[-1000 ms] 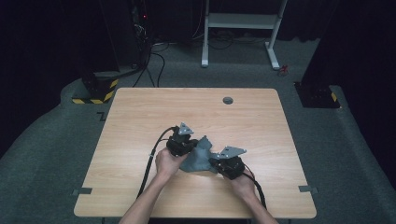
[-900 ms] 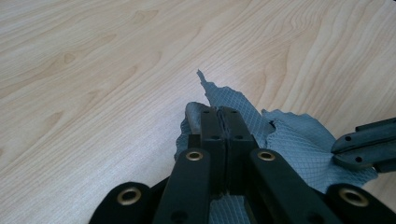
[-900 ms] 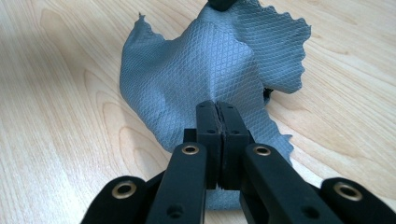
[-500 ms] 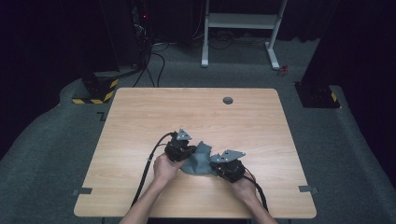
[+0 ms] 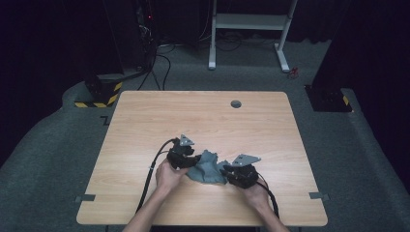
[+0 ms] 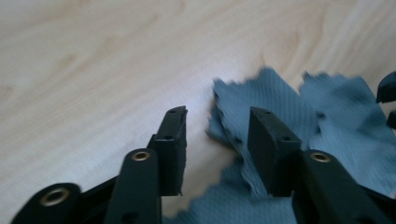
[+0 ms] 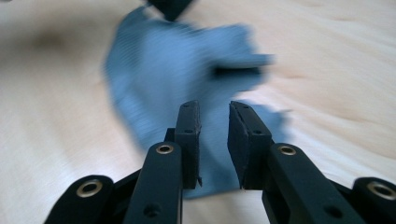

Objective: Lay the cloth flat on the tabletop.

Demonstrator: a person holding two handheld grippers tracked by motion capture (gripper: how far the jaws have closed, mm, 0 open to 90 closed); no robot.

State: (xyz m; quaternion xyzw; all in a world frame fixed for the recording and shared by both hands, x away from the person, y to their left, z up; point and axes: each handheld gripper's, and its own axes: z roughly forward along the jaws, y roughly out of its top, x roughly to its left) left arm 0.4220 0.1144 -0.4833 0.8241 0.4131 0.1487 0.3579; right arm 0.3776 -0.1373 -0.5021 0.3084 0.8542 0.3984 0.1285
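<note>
A crumpled grey-blue cloth (image 5: 208, 168) lies on the wooden table (image 5: 203, 121) near its front edge, between my two grippers. My left gripper (image 5: 193, 162) sits at the cloth's left edge and my right gripper (image 5: 226, 170) at its right edge. In the left gripper view the jaws (image 6: 217, 114) have just been opening. They stand apart, and the cloth (image 6: 299, 107) lies flat under the right pad, unpinched. In the right gripper view the jaws (image 7: 214, 109) have also just been opening. A narrow gap shows between the pads, with the cloth (image 7: 173, 60) on the table beyond and below them.
A small round grommet (image 5: 236, 104) sits in the table near its far edge. A black cable (image 5: 150, 179) trails from the left gripper over the front edge. Behind the table, on the dark floor, stand a white frame (image 5: 251, 21) and black-and-yellow striped bases (image 5: 99, 96).
Both grippers have opened and let go of the cloth. It was bunched up between them and now lies lower on the table. The hands have stayed about where they were.
</note>
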